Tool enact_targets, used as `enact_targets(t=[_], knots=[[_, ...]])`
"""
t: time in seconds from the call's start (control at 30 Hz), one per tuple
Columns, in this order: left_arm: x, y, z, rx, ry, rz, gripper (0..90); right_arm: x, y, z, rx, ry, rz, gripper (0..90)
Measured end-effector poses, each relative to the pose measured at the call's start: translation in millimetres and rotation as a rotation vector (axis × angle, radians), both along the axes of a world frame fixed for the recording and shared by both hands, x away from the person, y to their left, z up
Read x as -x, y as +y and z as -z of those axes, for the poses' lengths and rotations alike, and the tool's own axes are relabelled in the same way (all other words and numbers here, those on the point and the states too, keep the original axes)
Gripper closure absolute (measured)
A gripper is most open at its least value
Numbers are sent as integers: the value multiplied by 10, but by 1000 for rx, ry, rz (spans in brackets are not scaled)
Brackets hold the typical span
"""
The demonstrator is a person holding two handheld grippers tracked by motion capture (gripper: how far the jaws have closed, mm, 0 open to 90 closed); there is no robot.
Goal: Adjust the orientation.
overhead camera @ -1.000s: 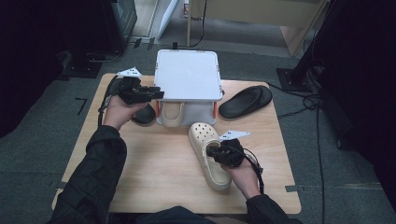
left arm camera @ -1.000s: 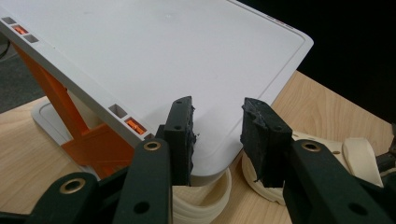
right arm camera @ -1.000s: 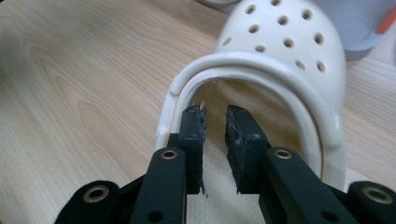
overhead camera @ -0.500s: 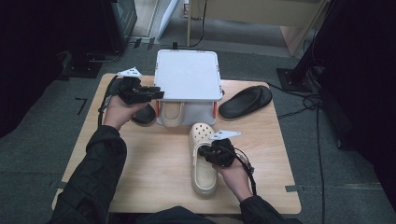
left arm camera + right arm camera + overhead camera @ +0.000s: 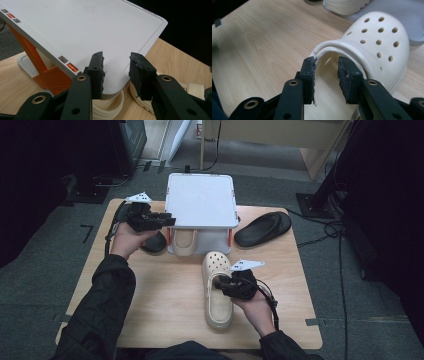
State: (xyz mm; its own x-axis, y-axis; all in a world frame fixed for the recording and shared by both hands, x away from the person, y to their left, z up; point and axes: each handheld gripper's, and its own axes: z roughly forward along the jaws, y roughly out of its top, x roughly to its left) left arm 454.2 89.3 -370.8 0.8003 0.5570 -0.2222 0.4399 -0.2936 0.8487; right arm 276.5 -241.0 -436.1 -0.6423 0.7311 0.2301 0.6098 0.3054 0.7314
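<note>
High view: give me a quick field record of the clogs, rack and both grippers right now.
rack: white top, orange legs, at table's far edge
clog under rack: cream
loose clog: cream, on table, toe toward rack
black shoe: right of rack
left gripper: open, at rack's left corner
right gripper: open, jaws over loose clog's opening

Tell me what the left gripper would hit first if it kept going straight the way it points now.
Most likely the white shelf top. The left gripper points at its near corner, fingers open and apart from it. The depth is hard to judge, so it might instead slip just beneath the edge toward the cream clog underneath.
</note>
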Motion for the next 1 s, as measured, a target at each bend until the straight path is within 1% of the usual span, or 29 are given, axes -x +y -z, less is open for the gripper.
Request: enact_targets(t=[0.13, 0.23, 0.3, 0.37, 0.53, 0.57, 0.63, 0.7, 0.77, 0.9, 1.0], knots=[[0, 1, 0, 1, 1, 0, 646, 15, -83, -103, -32, -31, 15, 647], [-1, 1, 1, 2, 1, 0, 645, 1, -181, -160, -53, -70, 31, 628], [-2, 1, 2, 2, 1, 0, 645, -20, -237, -166, -61, -80, 46, 612], [-1, 1, 2, 2, 2, 0, 645, -52, -271, -145, -62, -71, 52, 583], [-2, 3, 2, 3, 2, 0, 645, -97, -239, -8, -37, -51, 26, 517], [-2, 3, 2, 3, 2, 0, 645, -106, -224, 28, -21, -64, 25, 497], [-2, 2, 2, 3, 2, 0, 645, -125, -211, 68, -8, -62, 32, 474], [-1, 2, 2, 3, 2, 0, 645, -158, -193, 131, 4, -38, 35, 461], [-1, 1, 2, 3, 2, -1, 646, -173, -176, 182, 26, -68, 42, 460], [1, -2, 1, 2, 2, -1, 644, -241, -188, 243, 50, -66, 76, 465], [1, -1, 2, 2, 2, -1, 643, -253, -187, 265, 54, -80, 73, 468]])
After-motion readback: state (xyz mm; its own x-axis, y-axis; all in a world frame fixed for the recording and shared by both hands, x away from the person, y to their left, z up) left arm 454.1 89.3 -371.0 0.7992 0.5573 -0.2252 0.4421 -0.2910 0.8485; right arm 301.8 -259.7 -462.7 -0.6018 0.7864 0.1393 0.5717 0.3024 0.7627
